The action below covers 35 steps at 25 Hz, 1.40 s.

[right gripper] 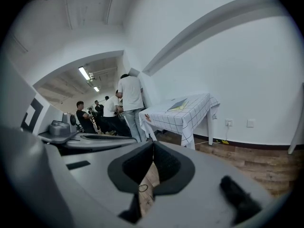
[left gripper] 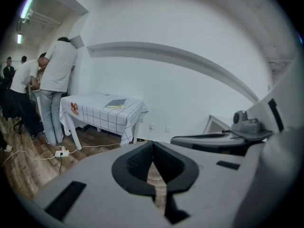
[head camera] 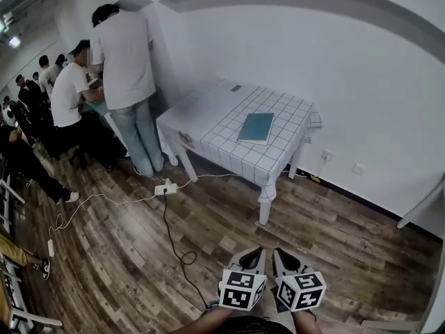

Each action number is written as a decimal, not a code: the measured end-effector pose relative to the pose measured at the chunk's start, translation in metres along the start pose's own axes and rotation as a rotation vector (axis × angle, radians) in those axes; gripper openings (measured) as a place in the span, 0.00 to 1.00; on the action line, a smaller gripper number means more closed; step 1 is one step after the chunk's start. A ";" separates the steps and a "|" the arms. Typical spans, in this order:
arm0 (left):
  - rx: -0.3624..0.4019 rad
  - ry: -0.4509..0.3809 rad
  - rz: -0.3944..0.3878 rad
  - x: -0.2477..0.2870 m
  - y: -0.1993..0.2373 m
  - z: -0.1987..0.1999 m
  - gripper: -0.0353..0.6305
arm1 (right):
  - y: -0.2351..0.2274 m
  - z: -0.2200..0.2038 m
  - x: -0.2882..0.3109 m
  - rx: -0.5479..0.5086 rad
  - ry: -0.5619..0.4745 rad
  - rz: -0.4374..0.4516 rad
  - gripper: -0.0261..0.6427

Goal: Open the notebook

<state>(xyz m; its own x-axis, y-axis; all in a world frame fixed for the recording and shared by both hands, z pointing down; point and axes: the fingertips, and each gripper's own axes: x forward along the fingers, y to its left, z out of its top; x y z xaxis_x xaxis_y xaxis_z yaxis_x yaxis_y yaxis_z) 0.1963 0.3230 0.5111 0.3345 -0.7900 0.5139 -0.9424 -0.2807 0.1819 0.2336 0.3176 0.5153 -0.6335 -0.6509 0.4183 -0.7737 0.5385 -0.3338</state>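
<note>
ahead, closed notebook (head camera: 256, 128) on checked table (head camera: 221, 120), plank floor (head camera: 118, 256); left claw (head camera: 256, 254), right claw (head camera: 279, 255) clenched empty

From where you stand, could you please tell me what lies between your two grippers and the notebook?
In the head view: bare wooden floor, then the table leg and checked tablecloth, on which the notebook lies.

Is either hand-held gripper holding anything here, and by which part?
Nothing is held. The left hand-held gripper and right hand-held gripper are shut and empty; the notebook lies closed on the table, far from both.
</note>
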 end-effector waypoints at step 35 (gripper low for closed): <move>0.015 0.010 -0.152 0.058 0.179 0.087 0.07 | 0.051 0.082 0.179 0.046 -0.029 -0.122 0.06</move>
<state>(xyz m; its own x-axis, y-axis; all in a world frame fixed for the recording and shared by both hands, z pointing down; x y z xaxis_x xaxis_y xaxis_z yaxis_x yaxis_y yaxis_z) 0.0469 0.1798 0.5004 0.4736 -0.7318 0.4900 -0.8805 -0.4052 0.2459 0.0802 0.1841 0.5039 -0.5340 -0.7259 0.4336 -0.8442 0.4297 -0.3203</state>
